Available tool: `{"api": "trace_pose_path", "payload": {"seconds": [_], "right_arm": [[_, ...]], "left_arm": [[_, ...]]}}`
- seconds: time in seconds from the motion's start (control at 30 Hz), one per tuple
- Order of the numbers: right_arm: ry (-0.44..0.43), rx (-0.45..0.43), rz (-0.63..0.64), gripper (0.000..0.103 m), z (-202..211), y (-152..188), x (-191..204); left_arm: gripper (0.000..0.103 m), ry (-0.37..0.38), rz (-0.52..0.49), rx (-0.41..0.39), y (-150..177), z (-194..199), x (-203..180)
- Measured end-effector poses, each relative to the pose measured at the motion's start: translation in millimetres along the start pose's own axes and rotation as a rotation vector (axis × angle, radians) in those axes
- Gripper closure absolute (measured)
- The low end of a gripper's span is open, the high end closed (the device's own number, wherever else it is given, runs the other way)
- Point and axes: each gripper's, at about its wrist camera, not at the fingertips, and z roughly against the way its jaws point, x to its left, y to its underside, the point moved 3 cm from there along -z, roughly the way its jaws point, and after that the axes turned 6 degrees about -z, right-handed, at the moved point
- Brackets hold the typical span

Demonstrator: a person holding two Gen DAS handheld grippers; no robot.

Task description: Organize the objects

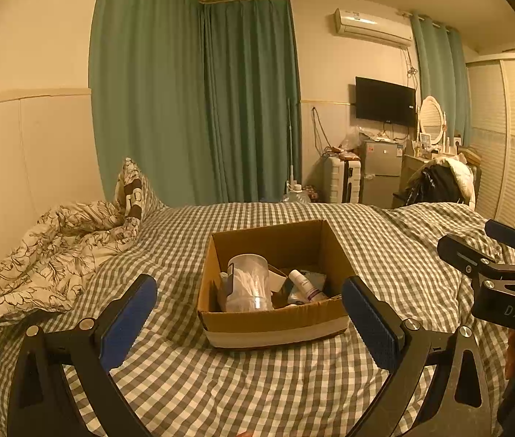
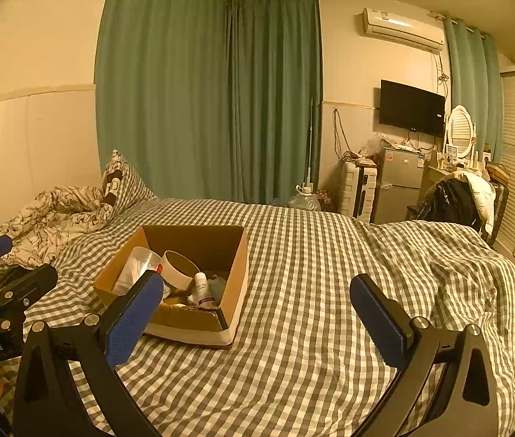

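Note:
An open cardboard box (image 1: 272,322) sits on the checked bed (image 1: 221,382); it also shows in the right wrist view (image 2: 192,322). Inside lie a clear tub of cotton swabs (image 1: 248,286), a roll of tape (image 2: 179,266) and a small white bottle (image 1: 303,282). My left gripper (image 1: 250,309) is open and empty, its jaws wide on either side of the box's near wall. My right gripper (image 2: 257,309) is open and empty, to the right of the box above the bedsheet. The right gripper also shows at the left wrist view's right edge (image 1: 490,255).
A crumpled floral duvet (image 1: 50,255) and a pillow (image 1: 133,189) lie at the bed's left. Green curtains (image 1: 199,102) hang behind. A suitcase (image 1: 341,178), small fridge (image 1: 381,171), dresser and chair with clothes (image 1: 439,182) stand beyond the bed.

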Motion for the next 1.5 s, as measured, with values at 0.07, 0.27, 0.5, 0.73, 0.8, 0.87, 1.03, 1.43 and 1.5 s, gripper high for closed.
{"api": "trace_pose_path", "payload": {"seconds": [0.07,0.27,0.5,0.73,0.8,0.87,1.03,1.43,1.5], "right_arm": [[0.0,0.0,0.002,0.0,-0.1,0.2,1.1],[0.0,0.001,0.001,0.0,-0.2,0.3,1.2],[-0.004,0.007,0.004,0.0,-0.5,1.8,2.1],[-0.003,0.008,0.006,0.0,-0.2,2.1,1.8],[-0.003,0.008,0.007,0.0,-0.2,2.1,1.5],[-0.003,0.008,0.007,0.0,-0.2,2.1,1.4],[-0.003,0.009,0.007,0.0,-0.2,2.2,1.6],[-0.004,0.013,0.008,0.0,-0.9,3.8,0.8],[-0.004,0.013,0.008,0.0,-0.9,3.9,0.7]], "left_arm": [[0.0,0.001,0.0,0.001,-0.3,-0.5,0.1],[0.0,-0.001,0.001,0.001,-0.5,-0.9,1.3],[0.0,-0.005,0.001,0.01,1.8,-3.7,3.6],[0.0,-0.002,-0.003,0.007,2.4,-3.9,4.2],[0.0,0.0,-0.006,0.007,2.5,-3.8,3.8],[0.0,0.0,-0.008,0.007,2.7,-3.8,4.0],[0.0,0.0,-0.006,0.006,2.6,-3.6,3.8],[0.0,0.0,-0.009,0.008,3.2,-3.0,3.5],[0.0,0.0,-0.009,0.008,3.3,-3.1,3.4]]}}
